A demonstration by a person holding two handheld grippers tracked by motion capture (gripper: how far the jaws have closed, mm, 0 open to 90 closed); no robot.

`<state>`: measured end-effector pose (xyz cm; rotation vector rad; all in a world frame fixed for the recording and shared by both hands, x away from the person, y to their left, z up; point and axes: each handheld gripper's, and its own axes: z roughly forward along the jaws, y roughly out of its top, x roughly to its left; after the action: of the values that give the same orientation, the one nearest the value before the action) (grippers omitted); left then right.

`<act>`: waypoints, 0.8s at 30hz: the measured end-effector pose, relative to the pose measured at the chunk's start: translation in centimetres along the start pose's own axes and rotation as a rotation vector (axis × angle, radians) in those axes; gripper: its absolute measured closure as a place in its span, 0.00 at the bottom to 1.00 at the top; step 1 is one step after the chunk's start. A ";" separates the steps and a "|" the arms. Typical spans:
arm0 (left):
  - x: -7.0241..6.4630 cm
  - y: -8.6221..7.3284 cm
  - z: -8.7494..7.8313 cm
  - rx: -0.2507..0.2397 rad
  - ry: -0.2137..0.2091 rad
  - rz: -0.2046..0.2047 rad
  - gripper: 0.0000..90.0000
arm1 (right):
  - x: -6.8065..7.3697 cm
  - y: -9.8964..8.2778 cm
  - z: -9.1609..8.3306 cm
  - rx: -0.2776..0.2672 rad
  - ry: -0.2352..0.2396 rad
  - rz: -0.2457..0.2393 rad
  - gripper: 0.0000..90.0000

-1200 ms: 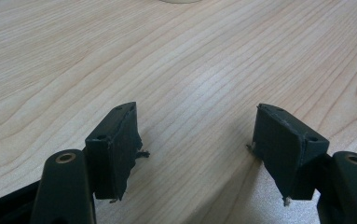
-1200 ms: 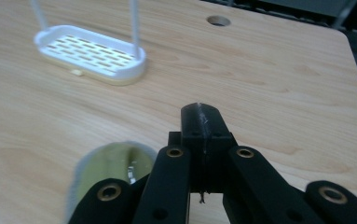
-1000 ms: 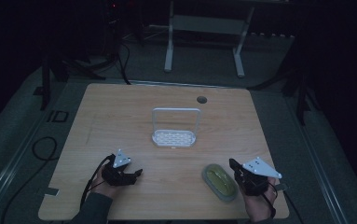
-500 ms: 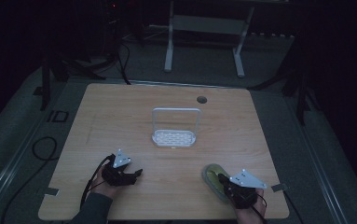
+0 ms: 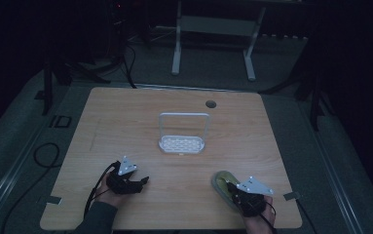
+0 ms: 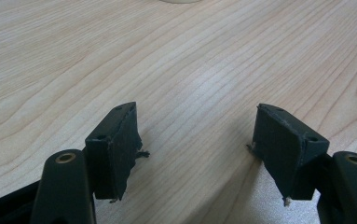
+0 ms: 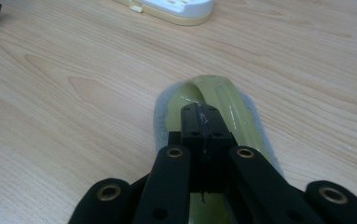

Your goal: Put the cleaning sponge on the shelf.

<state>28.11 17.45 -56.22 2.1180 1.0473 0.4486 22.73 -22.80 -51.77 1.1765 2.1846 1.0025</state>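
A yellow-green oval pad (image 5: pixel 220 182) with a grey fuzzy rim and a raised yellow band lies on the table's near right part. In the right gripper view the pad (image 7: pixel 223 100) lies straight ahead. My right gripper (image 5: pixel 229 186) is low over it, jaws pressed together with nothing visible between them, and its tips (image 7: pixel 199 112) are above the yellow band. Whether they touch it I cannot tell. My left gripper (image 5: pixel 142 182) rests near the front left of the table. Its jaws (image 6: pixel 195 135) stand wide apart over bare wood.
A white perforated dish with an upright wire frame (image 5: pixel 182 141) stands at the middle of the wooden table (image 5: pixel 125 122); its cream and white edge (image 7: pixel 171 8) shows ahead of my right gripper. A round cable hole (image 5: pixel 211 104) is near the far edge. Cables trail off the near left.
My right hand has come down and shifted left and nearer, from beside the pad to low over it. The left hand has stayed where it was.
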 end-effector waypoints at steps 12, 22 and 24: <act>0.0 0.0 0.0 0.000 0.000 0.000 0.35 | -1.0 0.4 0.0 0.008 -0.023 0.016 0.99; 0.0 0.0 0.0 0.000 0.000 0.000 0.35 | -1.6 -0.2 -1.1 0.037 -0.025 0.015 0.97; 0.0 0.0 0.0 0.000 0.000 0.000 0.35 | -1.8 -0.3 -1.2 0.038 -0.025 0.022 0.96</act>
<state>28.11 17.45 -56.22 2.1181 1.0473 0.4489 22.75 -24.91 -51.19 1.2264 2.1844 0.9544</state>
